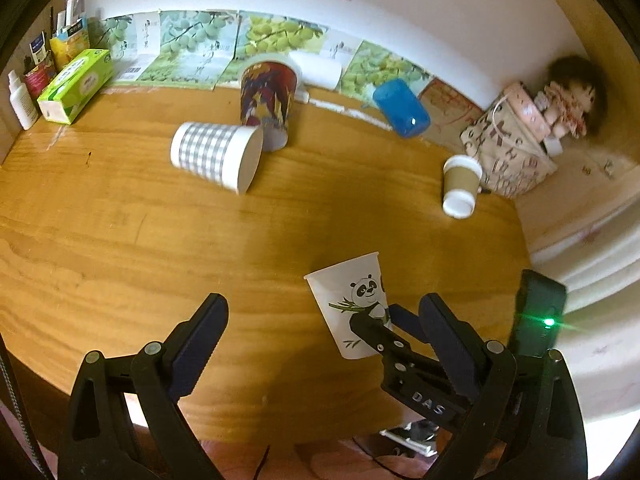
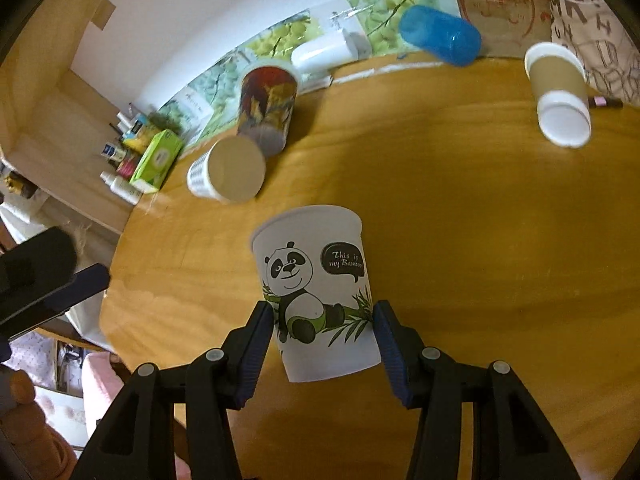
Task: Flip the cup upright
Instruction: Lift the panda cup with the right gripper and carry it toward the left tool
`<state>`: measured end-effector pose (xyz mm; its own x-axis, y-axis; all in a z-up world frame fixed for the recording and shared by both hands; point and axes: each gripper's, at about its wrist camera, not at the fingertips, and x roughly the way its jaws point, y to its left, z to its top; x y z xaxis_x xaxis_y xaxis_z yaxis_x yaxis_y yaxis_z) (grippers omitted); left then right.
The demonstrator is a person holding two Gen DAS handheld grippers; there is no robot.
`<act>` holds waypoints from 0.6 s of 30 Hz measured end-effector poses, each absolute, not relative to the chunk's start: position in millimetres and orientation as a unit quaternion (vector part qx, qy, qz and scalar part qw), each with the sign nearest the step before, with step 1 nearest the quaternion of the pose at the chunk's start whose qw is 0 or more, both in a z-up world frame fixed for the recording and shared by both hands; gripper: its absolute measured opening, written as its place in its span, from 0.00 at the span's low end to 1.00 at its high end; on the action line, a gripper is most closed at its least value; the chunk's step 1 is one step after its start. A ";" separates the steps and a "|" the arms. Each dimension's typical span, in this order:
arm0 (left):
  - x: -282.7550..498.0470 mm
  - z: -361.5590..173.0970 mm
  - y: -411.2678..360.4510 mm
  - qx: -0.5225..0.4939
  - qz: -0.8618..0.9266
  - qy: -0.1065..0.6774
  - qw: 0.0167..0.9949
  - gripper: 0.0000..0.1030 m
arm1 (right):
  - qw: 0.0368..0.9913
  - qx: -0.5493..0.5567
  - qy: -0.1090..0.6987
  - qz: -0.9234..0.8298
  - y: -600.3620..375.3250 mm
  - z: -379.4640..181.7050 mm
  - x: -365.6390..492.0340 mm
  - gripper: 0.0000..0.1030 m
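Note:
A white paper cup with a panda print (image 2: 320, 292) stands mouth up, a little tilted, near the front edge of the round wooden table (image 2: 460, 240). My right gripper (image 2: 323, 316) is shut on the cup's lower half, one pad on each side. In the left wrist view the same cup (image 1: 352, 304) shows with the right gripper (image 1: 384, 320) on it. My left gripper (image 1: 324, 328) is open and empty, to the left of the cup.
A grey checked cup (image 1: 216, 156) lies on its side mid-table. A red patterned cup (image 1: 268, 100) stands behind it. A blue cup (image 1: 400, 108) and a brown-sleeved cup (image 1: 460, 184) lie at the right. A green tissue box (image 1: 76, 84) and a printed bag (image 1: 508, 152) sit at the edges.

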<state>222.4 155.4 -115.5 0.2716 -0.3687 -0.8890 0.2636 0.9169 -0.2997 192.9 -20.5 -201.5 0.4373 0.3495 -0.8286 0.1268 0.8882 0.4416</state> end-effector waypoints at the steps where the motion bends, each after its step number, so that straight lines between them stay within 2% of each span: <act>1: 219.5 -118.2 155.2 -0.041 -0.197 0.574 0.794 0.94 | 0.817 0.227 0.526 0.071 -18.6 -201.3 188.2 0.51; 12: 200.5 -145.6 153.8 -0.025 -0.180 0.615 0.767 0.94 | 0.807 0.215 0.538 0.110 0.4 -200.7 149.1 0.51; 18: 201.8 -155.1 156.3 -0.020 -0.166 0.621 0.766 0.94 | 0.811 0.198 0.538 0.114 5.2 -196.1 132.4 0.62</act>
